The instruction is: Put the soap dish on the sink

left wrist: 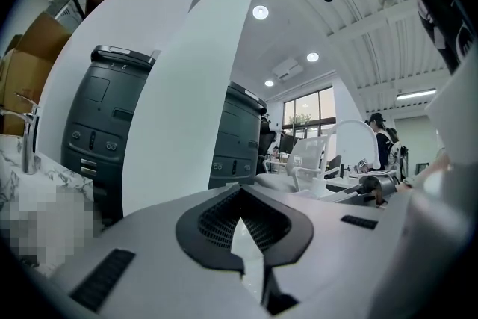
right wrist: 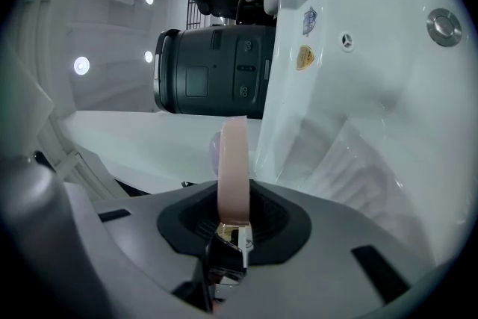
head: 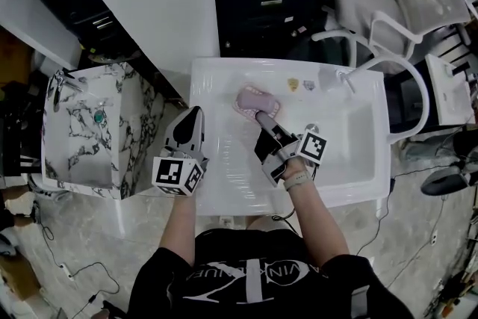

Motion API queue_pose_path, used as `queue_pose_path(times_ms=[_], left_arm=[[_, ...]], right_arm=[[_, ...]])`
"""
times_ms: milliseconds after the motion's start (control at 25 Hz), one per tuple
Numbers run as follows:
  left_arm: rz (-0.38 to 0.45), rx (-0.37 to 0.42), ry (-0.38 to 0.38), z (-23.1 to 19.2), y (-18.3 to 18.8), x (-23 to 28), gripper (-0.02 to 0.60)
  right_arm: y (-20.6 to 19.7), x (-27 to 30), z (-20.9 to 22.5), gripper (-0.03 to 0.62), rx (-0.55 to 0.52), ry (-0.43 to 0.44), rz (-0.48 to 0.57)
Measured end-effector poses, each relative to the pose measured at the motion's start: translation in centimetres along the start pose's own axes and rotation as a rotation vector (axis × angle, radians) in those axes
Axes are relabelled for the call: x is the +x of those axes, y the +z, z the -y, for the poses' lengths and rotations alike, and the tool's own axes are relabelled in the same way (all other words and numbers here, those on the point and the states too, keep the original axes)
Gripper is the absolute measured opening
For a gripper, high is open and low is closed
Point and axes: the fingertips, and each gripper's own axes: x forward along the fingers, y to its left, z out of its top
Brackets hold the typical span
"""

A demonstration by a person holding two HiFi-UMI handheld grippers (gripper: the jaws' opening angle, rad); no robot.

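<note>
1. Soap dish: pink, over the flat left part of the white sink, near its back rim and left of the faucet. Whether it rests on the surface cannot be told.
2. Right hand-held gripper: clenched on the near edge of the soap dish; in the right gripper view the dish shows edge-on between the jaws.
3. Left hand-held gripper: jaws closed together, nothing between them; it hangs over the sink's left rim, apart from the dish.
4. Marble sink: stands just left of the white sink.
</note>
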Motion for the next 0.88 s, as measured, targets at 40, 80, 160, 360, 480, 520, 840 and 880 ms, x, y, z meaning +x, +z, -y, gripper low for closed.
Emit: queue_pose_path(times_ms=[40, 80, 160, 360, 480, 520, 840, 880], left_arm=[[-0.001, -0.001, 0.000, -0.1, -0.1, 0.3, 0.012], [-0.002, -0.003, 0.000, -0.1, -0.3, 0.6, 0.012], [-0.003, -0.006, 0.000, -0.1, -0.5, 1.1, 0.013], [-0.014, -0.012, 0.000, -0.2, -1.2, 2.2, 0.012], [-0.022, -0.016, -0.001, -0.1, -1.4, 2.9, 0.012], [-0.023, -0.018, -0.002, -0.1, -1.5, 3.1, 0.012], [-0.038, -0.023, -0.019, 0.7, -2.5, 4.4, 0.012], [-0.040, -0.023, -0.023, 0.8, -2.6, 4.5, 0.013]], right_arm=[[0.2, 0.3, 0.2, 0.087, 0.001, -0.004, -0.002], [0.3, 0.6, 0.5, 0.087, 0.001, -0.007, -0.004], [0.6, 1.3, 0.9, 0.087, 0.005, -0.008, -0.009], [0.9, 2.9, 1.6, 0.087, 0.024, -0.006, -0.018], [1.2, 3.7, 2.2, 0.087, 0.034, -0.016, -0.023], [1.3, 3.9, 2.4, 0.087, 0.035, -0.017, -0.026], [2.0, 5.3, 3.6, 0.087, 0.035, -0.028, -0.043], [2.1, 5.5, 3.7, 0.087, 0.035, -0.029, -0.046]])
